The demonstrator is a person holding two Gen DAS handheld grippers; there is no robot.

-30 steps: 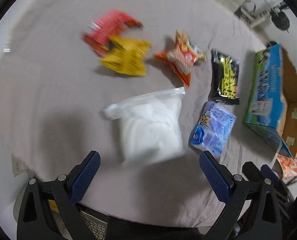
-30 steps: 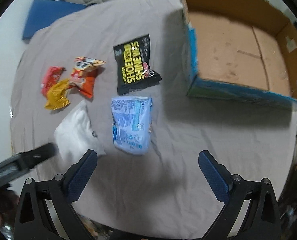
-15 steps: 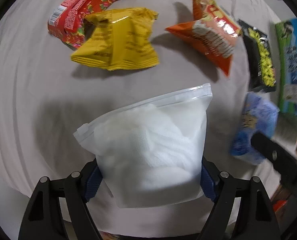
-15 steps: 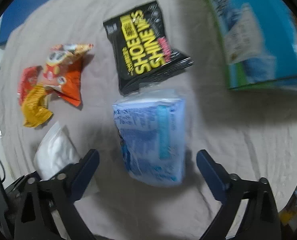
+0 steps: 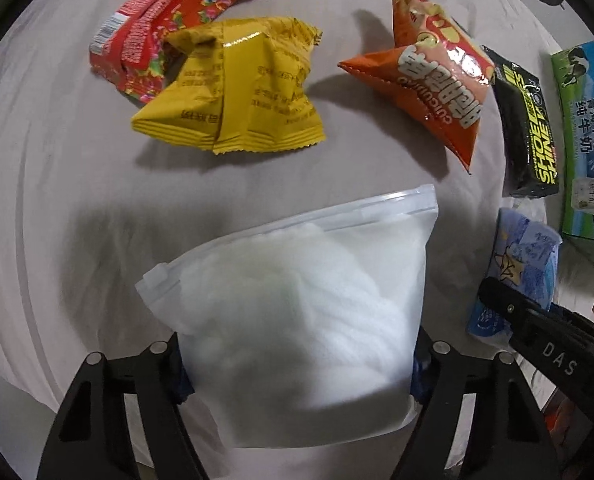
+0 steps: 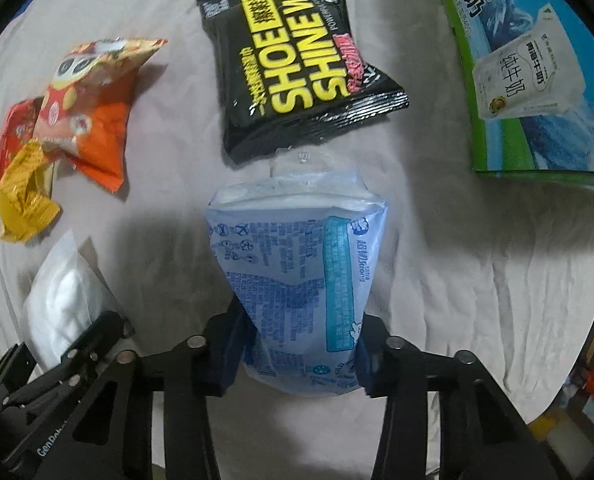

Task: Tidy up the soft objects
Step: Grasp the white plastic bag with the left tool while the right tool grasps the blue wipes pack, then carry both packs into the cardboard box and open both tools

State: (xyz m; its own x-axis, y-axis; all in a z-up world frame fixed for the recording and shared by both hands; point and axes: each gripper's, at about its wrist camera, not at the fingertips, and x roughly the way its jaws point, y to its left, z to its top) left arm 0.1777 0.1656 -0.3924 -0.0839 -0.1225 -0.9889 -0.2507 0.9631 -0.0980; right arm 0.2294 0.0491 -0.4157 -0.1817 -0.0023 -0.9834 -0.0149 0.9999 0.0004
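step: lift both | left hand-held gripper (image 5: 301, 364) clamps the white zip bag (image 5: 297, 300) on the surface (image 5: 57, 200) | right hand-held gripper (image 6: 297, 352) pinches the blue wipes pack (image 6: 301, 280) | we'd raise slowly (soft contents slip) toward the milk carton box (image 6: 537, 60)

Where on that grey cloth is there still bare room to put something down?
Bare cloth lies right of the blue pack, below the milk carton box. More lies left of the white zip bag, below the yellow packet. It is crowded around the orange packet and shoe-wipes pack.
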